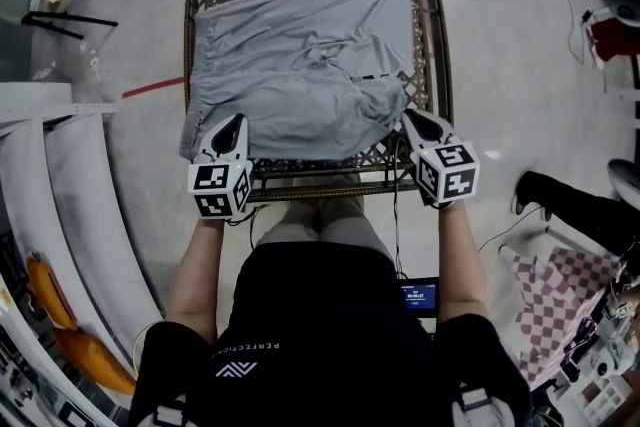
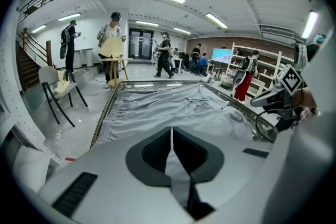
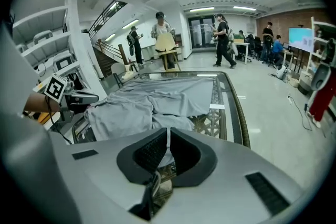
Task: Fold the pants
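Note:
Grey pants (image 1: 300, 65) lie spread over a lattice-topped table (image 1: 187, 25), rumpled toward the near right. My left gripper (image 1: 232, 130) is at the near left edge of the cloth, shut on a fold of the pants (image 2: 173, 105); grey fabric runs between its closed jaws (image 2: 171, 134). At the near right corner my right gripper (image 1: 412, 120) is also shut on the pants (image 3: 152, 99), with a strip of cloth pinched between its jaws (image 3: 168, 136). Each gripper shows in the other's view: the right gripper (image 2: 281, 94) and the left gripper (image 3: 68, 94).
The table's metal rim (image 3: 239, 107) frames the cloth. A chair (image 2: 58, 92) stands on the floor to the left, and several people stand far off in the room. A checkered cloth (image 1: 555, 300) and someone's dark leg (image 1: 565, 205) lie to my right, with white shelving (image 1: 60, 205) at left.

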Motion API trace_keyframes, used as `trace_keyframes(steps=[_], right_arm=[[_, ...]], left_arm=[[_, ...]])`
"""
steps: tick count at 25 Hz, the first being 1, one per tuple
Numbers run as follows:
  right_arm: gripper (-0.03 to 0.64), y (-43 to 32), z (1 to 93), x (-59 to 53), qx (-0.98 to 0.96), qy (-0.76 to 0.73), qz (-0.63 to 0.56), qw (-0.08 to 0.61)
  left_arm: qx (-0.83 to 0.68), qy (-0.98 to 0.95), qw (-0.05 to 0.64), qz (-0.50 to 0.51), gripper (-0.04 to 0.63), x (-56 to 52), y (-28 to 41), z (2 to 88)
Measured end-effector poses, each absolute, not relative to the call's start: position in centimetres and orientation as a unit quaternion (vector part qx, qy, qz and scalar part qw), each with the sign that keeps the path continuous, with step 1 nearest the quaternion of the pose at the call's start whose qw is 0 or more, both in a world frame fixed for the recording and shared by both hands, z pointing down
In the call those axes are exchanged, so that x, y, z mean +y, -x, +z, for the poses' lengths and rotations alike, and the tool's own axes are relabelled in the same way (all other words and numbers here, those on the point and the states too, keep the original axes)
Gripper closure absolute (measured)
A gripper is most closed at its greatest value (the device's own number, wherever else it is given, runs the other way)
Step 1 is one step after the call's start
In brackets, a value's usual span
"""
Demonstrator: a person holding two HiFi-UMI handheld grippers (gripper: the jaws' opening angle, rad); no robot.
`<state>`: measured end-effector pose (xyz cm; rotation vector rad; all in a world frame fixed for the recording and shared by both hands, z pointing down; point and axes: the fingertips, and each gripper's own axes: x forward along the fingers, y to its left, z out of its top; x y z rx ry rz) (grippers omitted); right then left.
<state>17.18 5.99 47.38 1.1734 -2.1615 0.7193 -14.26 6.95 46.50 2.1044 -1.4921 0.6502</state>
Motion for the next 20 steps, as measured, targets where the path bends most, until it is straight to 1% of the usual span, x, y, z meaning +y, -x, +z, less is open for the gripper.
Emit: trace_keyframes(steps=[4,9,13,20], right_arm=[[0.571,-17.2,48.9,8.5,-0.801,-0.437,0.288,0.29],[0.571,-17.3,49.6,10.0,-0.797,-0.441,0.296,0.288],[0.571,-17.2,49.0,11.0,-0.799,-0.436,0.301,0.282],[0.57,-18.2,46.5,14.6,-0.804,-0.435,0.297,0.276]], left_arm=[[-0.547,-0.763,0.238,0.248,0.575,8.8,15.5,47.0],[-0.558,-0.754,0.219,0.267,0.574,10.8,17.5,47.3],[-0.561,-0.75,0.224,0.271,0.545,12.1,18.5,47.5],[-0.571,-0.748,0.222,0.256,0.545,12.5,19.0,47.1]])
